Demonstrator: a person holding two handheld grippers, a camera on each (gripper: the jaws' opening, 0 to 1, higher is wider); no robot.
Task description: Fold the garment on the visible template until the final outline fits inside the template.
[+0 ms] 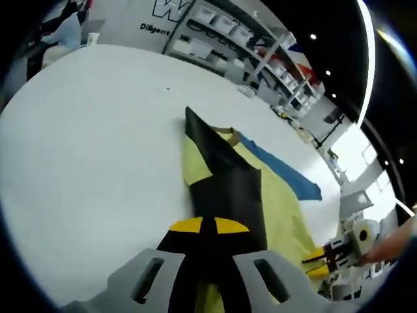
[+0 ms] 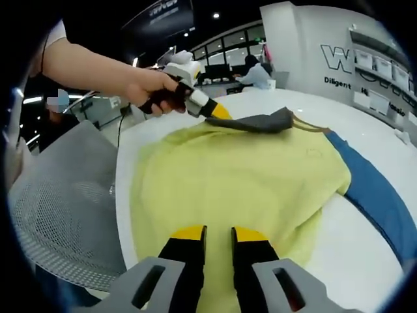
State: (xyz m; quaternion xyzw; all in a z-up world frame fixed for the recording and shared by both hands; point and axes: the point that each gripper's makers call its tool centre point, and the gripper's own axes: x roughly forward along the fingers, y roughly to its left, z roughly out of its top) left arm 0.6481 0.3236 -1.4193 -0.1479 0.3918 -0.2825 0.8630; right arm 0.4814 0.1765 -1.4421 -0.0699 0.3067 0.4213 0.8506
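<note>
Between your left gripper jaws sits a dark sleeve, clamped tight and lifted above the yellow garment spread on the white table. Ahead of your right gripper, jaws narrow, the fabric lies under the tips; grip cannot be confirmed. A blue template shows beyond its right side.

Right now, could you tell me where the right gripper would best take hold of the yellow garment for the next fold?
Probably the near hem of the yellow garment, coming in low from the table edge. That hem lies flat and free just ahead of the right gripper, while the left gripper already holds the dark folded part at the far side. The blue sleeve trails sideways, a poorer grip.
</note>
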